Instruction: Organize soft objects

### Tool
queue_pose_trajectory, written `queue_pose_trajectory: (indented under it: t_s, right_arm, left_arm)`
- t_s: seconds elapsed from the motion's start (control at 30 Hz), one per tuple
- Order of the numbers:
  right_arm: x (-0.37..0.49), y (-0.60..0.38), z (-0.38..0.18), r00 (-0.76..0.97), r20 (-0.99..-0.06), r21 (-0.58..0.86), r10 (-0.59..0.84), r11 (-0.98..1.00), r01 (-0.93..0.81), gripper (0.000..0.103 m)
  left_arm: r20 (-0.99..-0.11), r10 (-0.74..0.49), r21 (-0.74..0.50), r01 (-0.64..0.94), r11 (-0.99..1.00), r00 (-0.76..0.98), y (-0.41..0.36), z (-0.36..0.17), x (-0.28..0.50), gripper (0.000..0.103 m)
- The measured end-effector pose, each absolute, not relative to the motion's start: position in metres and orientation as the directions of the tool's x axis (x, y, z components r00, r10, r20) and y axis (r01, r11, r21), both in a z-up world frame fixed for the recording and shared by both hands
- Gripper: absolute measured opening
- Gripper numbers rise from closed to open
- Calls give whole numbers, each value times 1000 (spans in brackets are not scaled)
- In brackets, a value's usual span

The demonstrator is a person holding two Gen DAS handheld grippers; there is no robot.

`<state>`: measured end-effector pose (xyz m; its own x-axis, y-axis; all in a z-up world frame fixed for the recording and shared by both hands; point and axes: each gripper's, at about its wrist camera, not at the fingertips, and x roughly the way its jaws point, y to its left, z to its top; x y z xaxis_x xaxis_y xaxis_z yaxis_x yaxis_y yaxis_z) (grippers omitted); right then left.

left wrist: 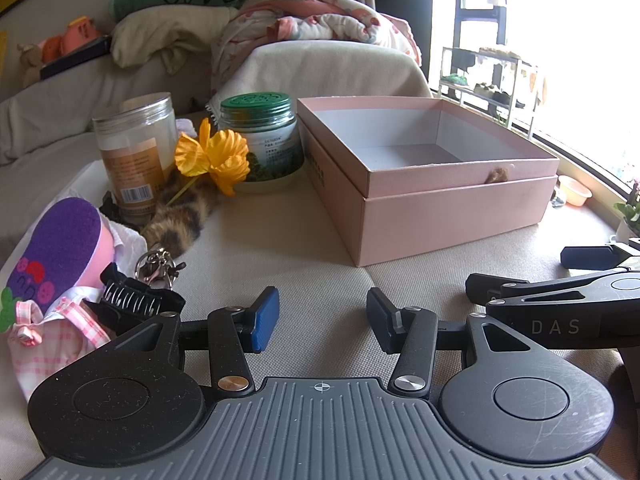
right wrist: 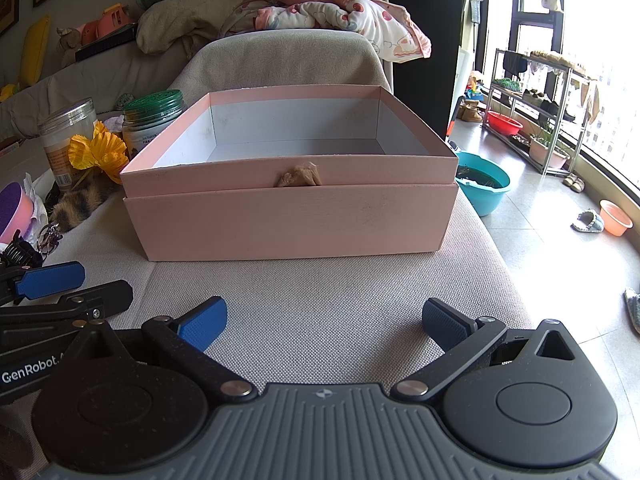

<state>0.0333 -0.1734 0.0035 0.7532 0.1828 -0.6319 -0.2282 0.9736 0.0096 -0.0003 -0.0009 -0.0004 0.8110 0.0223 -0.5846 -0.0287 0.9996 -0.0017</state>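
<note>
Beige woven cloth (right wrist: 320, 292) covers the wide soft seat where everything sits. On it stands a big pink cardboard box (right wrist: 292, 216) with no lid and a white inside, and nothing lies in it. A small tan tuft (right wrist: 299, 176) pokes out on its front wall.

Both tools rest low on the cloth, side by side. The left gripper (left wrist: 322, 322) has its blue fingers (left wrist: 265, 318) spread apart with nothing between them. The right gripper (right wrist: 324, 322) has its fingers spread even wider, also holding nothing.

Only the left view shows the soft things well. At the left edge lie a pink sponge with a purple top (left wrist: 60, 248), a pink checked cloth (left wrist: 60, 332), a black hair claw clip (left wrist: 132, 300) and a furry brown spotted tail with a metal clasp (left wrist: 180, 220). A yellow cloth flower (left wrist: 216, 158) leans behind them, in front of a clear plastic jar (left wrist: 134, 152) and a green-lidded jar (left wrist: 260, 136). These stand just beside the box's left wall.

Only the right view shows the seat's right edge and the tiled floor (right wrist: 540, 208) below, with a blue basin (right wrist: 486, 186) and a metal rack (right wrist: 536, 108) by the window.

Bare cloth lies open between the fingers and the box.
</note>
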Motion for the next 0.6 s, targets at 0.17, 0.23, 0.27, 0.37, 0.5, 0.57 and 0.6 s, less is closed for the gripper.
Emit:
queue_pose_trajectory:
  t_s: [0.17, 0.23, 0.27, 0.37, 0.5, 0.57, 0.6]
  right_arm:
    - [43, -175, 9, 660, -720, 11, 213, 955, -297, 103]
    - [47, -175, 8, 647, -731, 7, 217, 950, -311, 103]
    - [46, -175, 9, 647, -731, 6, 219, 949, -315, 103]
    - [41, -175, 6, 664, -714, 6, 221, 951, -310, 103]
    - [40, -178, 13, 654, -726, 5, 211, 953, -302, 103]
    - [43, -178, 14, 648, -732, 6, 211, 953, -303, 103]
    - [42, -177, 14, 652, -728, 4, 211, 953, -304, 103]
  left_arm:
    - [-584, -26, -34, 8, 999, 811, 1, 3, -3, 52]
    - [-587, -59, -64, 27, 998, 807, 5, 5, -4, 52]
    - [-590, -77, -82, 36, 996, 804, 8, 6, -6, 52]
    - [-593, -155, -149, 82, 985, 790, 15, 11, -13, 52]
    - [-549, -219, -177, 144, 974, 807, 30, 26, -37, 52]
    - [-516, -235, -194, 155, 969, 824, 46, 37, -48, 52]
    - [-495, -225, -197, 144, 970, 839, 58, 44, -53, 52]
